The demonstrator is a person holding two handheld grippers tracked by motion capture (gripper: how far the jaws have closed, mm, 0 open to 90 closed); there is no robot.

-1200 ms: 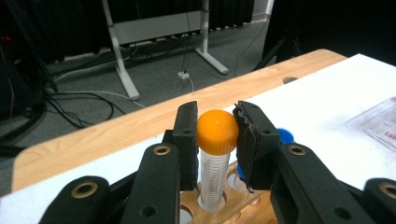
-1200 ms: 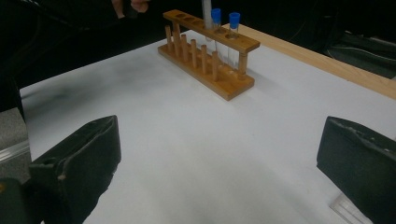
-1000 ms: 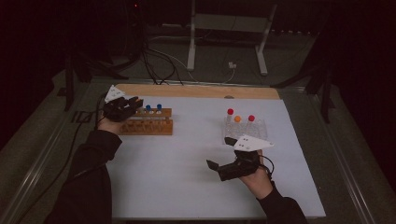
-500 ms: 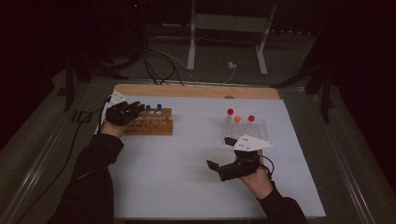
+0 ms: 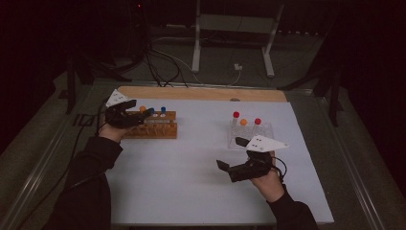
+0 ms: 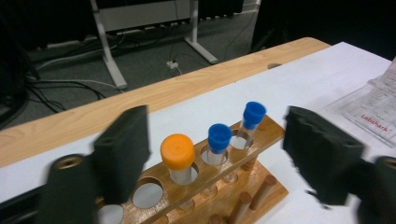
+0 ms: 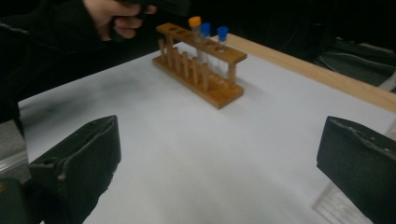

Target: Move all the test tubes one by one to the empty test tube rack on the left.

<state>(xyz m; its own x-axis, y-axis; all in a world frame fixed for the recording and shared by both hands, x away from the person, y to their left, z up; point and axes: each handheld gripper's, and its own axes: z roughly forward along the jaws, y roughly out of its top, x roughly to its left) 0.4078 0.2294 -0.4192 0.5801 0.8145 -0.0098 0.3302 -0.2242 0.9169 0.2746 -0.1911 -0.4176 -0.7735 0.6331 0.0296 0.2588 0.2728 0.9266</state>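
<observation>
Two grippers are at work. The left gripper [image 6: 217,154] has just been opening its jaws: they stand wide on either side of the orange-capped tube [image 6: 178,156], whose cap sits between them untouched, the pads clear of it. That tube stands upright in a hole of the wooden rack [image 6: 261,135], with two blue-capped tubes [image 6: 219,140] in the next holes toward 2 o'clock in the left gripper view. In the high view the left gripper [image 5: 125,114] hovers at the rack's 9 o'clock end, the rack [image 5: 155,130] lying toward 10 o'clock on the white mat [image 5: 191,191]. The right gripper [image 7: 219,163] has its jaws spread wide with bare mat between them; in the high view it [image 5: 230,168] hangs near 5 o'clock. Just at its 12 o'clock stands a clear rack [image 5: 249,136] with what look like two red-capped tubes [image 5: 236,115] and an orange one, though the dim light blurs them.
</observation>
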